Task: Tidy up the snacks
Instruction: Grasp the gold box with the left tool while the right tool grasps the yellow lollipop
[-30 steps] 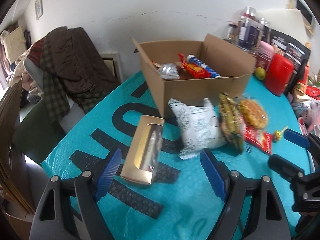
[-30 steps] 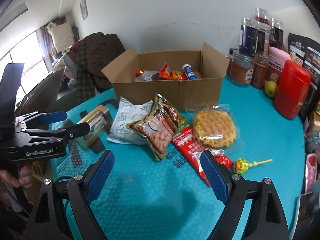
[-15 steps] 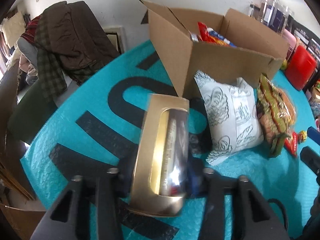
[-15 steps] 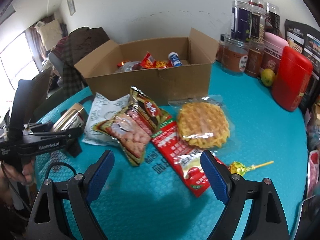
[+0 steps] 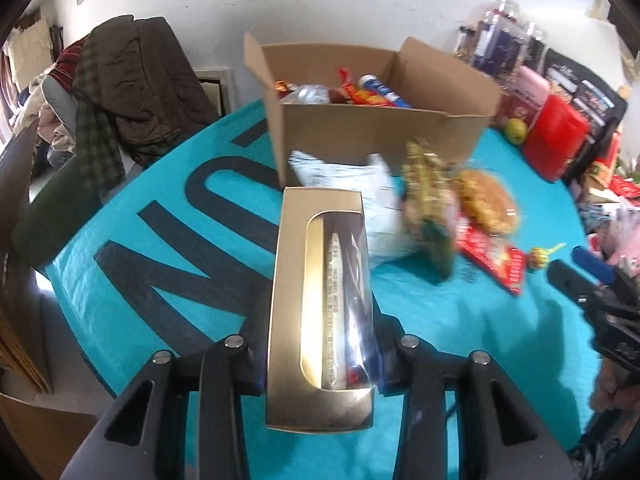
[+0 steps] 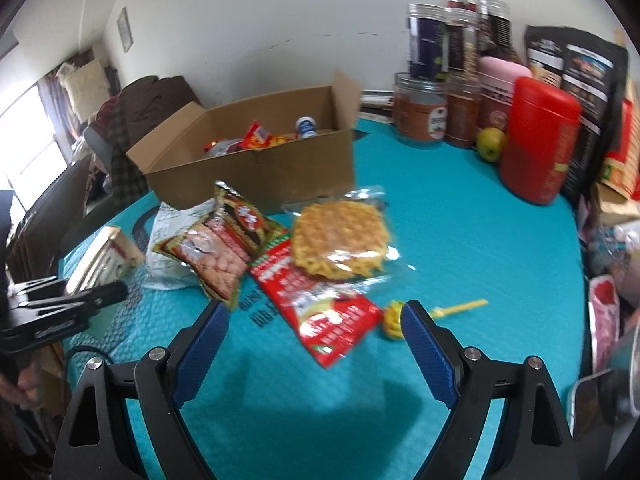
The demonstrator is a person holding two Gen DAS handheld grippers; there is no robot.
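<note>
L gripper (image 5: 320, 364): jaws clamped on gold window box (image 5: 322, 304), raised off tabletop (image 5: 168, 216). R view only: R gripper (image 6: 314, 344) jaws agape over red sachet (image 6: 320, 304); bare teal nearside. Cardboard box (image 6: 256, 172) behind.

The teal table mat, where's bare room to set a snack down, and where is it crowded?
Free: the mat between the waffle pack and the red canister, and the near strip before the right gripper. Crowded: the snacks piled against the cardboard box, and the jars at the wall.

Home: clothes-heaped chair (image 5: 120, 80), table (image 6: 460, 240)
</note>
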